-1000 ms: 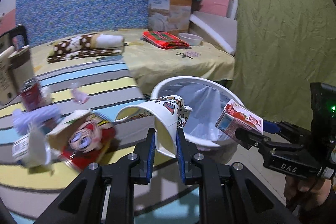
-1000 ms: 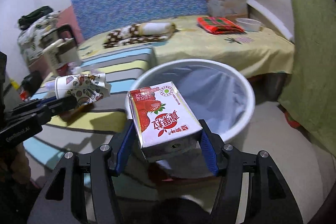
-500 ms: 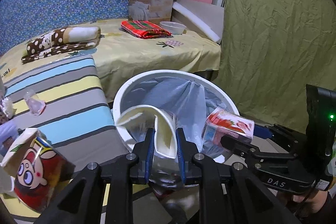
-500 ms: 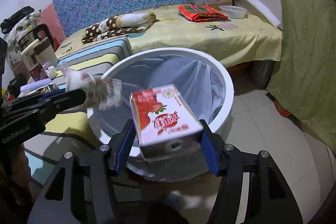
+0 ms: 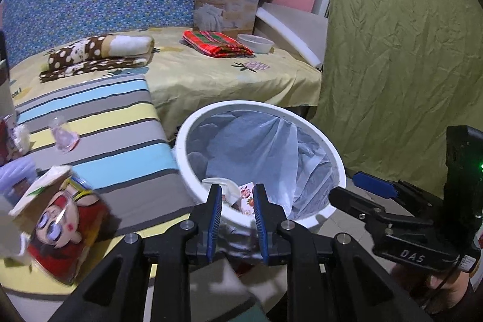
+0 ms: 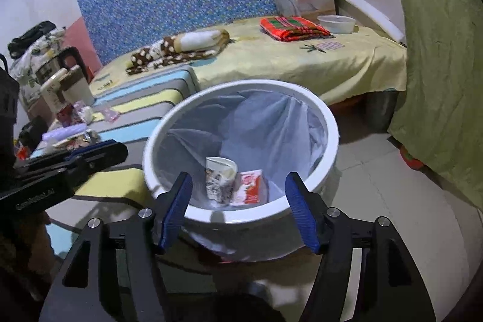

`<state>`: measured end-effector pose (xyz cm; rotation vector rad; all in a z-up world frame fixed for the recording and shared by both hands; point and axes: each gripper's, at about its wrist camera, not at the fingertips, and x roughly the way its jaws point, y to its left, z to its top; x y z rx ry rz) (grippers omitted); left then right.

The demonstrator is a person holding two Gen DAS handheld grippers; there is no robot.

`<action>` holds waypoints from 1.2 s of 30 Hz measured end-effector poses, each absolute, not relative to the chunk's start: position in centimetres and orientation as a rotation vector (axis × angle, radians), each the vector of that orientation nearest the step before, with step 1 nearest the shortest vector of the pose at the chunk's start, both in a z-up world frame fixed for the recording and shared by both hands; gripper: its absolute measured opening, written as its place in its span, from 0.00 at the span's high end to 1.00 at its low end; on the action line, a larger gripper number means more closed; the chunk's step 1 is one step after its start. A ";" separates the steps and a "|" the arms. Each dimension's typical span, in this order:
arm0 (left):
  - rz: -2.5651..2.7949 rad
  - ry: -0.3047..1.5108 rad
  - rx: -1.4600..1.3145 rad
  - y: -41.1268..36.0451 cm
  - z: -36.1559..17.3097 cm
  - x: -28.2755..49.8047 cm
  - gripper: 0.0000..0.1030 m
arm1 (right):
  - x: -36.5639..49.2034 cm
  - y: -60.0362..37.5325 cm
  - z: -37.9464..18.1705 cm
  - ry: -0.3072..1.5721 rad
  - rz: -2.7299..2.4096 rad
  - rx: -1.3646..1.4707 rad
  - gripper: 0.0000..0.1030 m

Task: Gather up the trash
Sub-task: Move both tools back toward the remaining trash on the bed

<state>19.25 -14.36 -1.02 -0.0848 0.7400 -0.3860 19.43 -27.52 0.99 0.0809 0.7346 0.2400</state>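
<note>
Right gripper (image 6: 238, 210): jaws spread wide, nothing between the blue pads, poised over the near rim of the bin.
Left gripper (image 5: 237, 216): jaws apart with a narrower gap, holding nothing, also at the near rim.
Paper cup (image 6: 219, 181): down in the bin, lying against the liner, crumpled, mouth up.
Juice carton (image 6: 250, 186): red and white, in the bin too, just beside the cup on its right.
Trash bin (image 6: 330, 122): white, round, lined with a pale plastic bag, standing on the tiled floor beside the striped mattress.
Striped mattress (image 5: 99, 125): left of the bin, with a cartoon-printed cup (image 5: 57, 231) lying near its front edge and a small clear wrapper (image 5: 65, 135) further back.
Bed (image 5: 211, 74): behind the bin, yellow sheet, with a spotted brown blanket (image 5: 99, 53), a red plaid cloth (image 5: 217, 43) and a white bowl (image 5: 255, 43).
Green curtain (image 5: 392, 50): hanging to the right.
</note>
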 end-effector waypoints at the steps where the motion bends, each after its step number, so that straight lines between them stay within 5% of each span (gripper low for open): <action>1: -0.378 0.736 -0.086 -14.0 -1.0 18.9 0.80 | 19.3 -27.3 1.1 0.731 0.244 0.080 0.35; 29: 0.021 0.684 -0.148 1.7 -0.7 10.7 0.79 | 16.5 -16.3 2.0 0.734 0.547 -0.034 0.35; 32: 0.061 0.685 -0.174 3.1 -1.0 11.0 0.67 | 16.4 -15.8 2.0 0.727 0.557 -0.034 0.35; 36: 0.090 0.691 -0.177 3.5 -1.4 11.7 0.64 | 16.7 -15.3 1.8 0.731 0.563 -0.040 0.35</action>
